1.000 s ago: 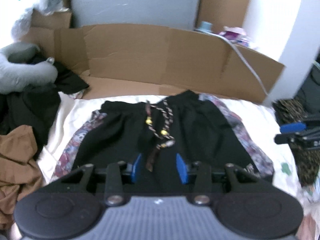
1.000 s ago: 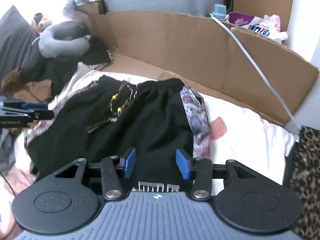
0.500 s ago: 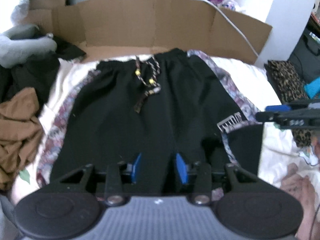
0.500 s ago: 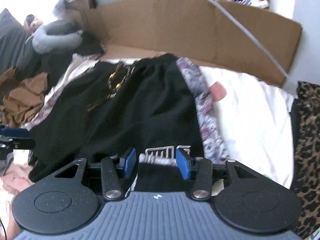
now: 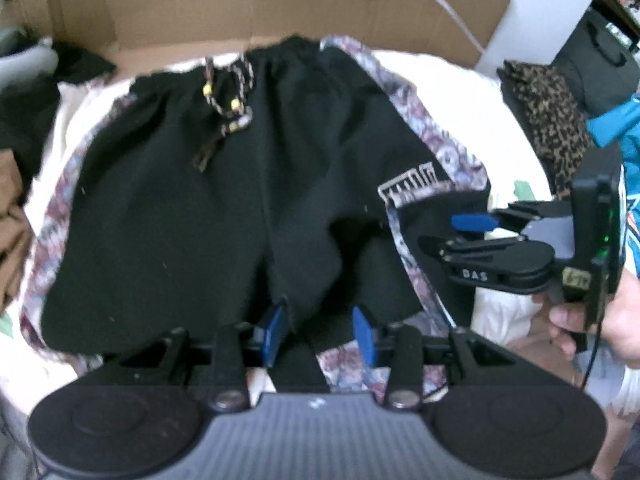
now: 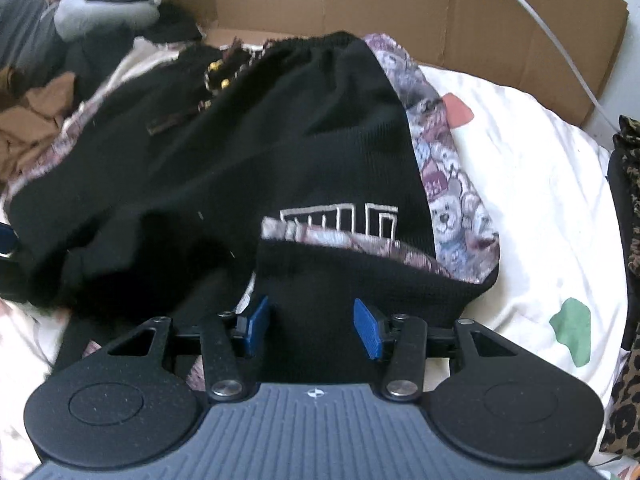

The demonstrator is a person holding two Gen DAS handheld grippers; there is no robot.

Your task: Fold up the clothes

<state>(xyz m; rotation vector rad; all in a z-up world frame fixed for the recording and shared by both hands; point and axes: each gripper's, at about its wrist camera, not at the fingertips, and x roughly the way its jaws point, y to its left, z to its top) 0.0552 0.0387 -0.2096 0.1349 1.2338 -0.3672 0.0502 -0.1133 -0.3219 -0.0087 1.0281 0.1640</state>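
While black shorts (image 5: 172,216) lie flat (hem folded), both hand-held grippers gape.

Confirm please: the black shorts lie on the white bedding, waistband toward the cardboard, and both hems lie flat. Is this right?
Not quite. The right wrist view shows the right leg hem of the black shorts folded up over its white logo. They do lie on the white bedding, waistband toward the cardboard.

Cardboard wall (image 6: 400,12) behind white sheet (image 6: 532,184); leopard-print fabric (image 5: 552,120) at right; grey pillow (image 6: 96,4) far left.
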